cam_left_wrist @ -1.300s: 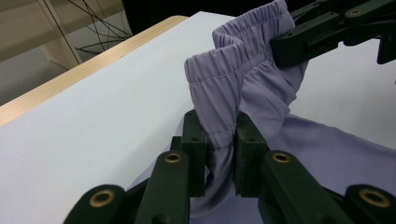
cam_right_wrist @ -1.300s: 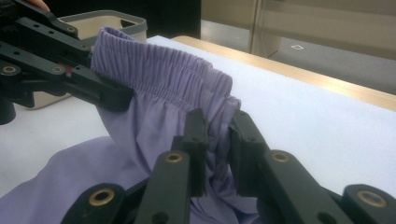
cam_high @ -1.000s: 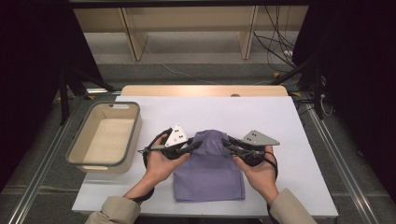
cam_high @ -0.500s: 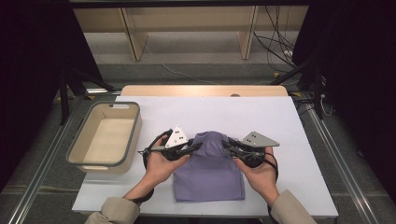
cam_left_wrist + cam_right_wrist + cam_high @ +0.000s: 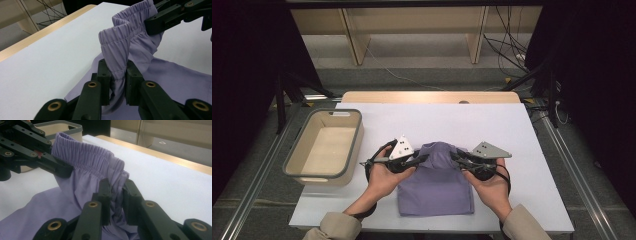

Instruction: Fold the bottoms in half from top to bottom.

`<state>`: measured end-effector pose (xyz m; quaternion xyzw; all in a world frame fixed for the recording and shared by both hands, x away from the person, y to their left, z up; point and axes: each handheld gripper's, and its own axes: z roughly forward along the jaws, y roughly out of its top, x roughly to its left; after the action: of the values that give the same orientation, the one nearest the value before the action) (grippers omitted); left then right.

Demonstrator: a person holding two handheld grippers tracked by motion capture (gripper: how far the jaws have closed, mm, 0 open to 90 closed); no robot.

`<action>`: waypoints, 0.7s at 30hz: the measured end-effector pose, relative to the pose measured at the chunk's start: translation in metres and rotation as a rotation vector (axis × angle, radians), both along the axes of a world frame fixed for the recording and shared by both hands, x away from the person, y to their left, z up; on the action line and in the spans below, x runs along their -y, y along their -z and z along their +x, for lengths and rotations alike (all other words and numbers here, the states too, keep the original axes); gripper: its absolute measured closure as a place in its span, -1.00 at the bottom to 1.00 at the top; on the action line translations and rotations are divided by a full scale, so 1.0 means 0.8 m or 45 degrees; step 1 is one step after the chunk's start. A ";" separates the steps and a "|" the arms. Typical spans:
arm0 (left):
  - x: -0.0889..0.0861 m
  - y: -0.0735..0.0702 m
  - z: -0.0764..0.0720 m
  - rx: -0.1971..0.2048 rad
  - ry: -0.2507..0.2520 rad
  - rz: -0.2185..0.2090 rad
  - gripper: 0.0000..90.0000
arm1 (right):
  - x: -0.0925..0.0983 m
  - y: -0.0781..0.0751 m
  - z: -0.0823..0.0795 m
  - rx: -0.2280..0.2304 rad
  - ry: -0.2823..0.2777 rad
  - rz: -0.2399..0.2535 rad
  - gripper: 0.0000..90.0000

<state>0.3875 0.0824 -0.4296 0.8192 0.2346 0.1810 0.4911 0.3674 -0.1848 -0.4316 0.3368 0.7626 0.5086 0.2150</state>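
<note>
Tools: left tool (image 5: 117,75), right tool (image 5: 116,192) clamped on purple garment (image 5: 435,187) waistband.

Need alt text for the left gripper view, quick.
The left gripper pinches the elastic waistband of a purple garment, lifting it off the white table. The right gripper clamps the same band farther along.

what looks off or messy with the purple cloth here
Nothing damaged or spilled. The purple garment lies flat except its elastic waistband, which is lifted and bunched between the left tool and right tool, both pinching it. The bin sits square.
</note>
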 end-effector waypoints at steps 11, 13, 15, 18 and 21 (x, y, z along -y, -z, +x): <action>0.000 0.001 -0.003 -0.004 0.006 0.012 0.71 | 0.000 0.002 -0.003 -0.007 -0.005 -0.005 0.75; 0.000 0.001 -0.003 -0.003 0.007 0.016 0.71 | 0.000 0.002 -0.003 -0.008 -0.007 -0.005 0.75; 0.000 0.002 -0.004 -0.003 0.008 0.019 0.71 | 0.000 0.003 -0.004 -0.008 -0.011 -0.007 0.75; 0.000 0.002 -0.005 -0.005 0.008 0.017 0.71 | 0.000 0.003 -0.005 -0.009 -0.012 -0.006 0.75; 0.000 0.003 -0.006 -0.005 0.009 0.021 0.71 | 0.000 0.003 -0.005 -0.012 -0.014 -0.008 0.75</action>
<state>0.3828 0.0823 -0.4317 0.8245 0.2310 0.1795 0.4844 0.3632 -0.1846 -0.4341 0.3345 0.7671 0.5056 0.2096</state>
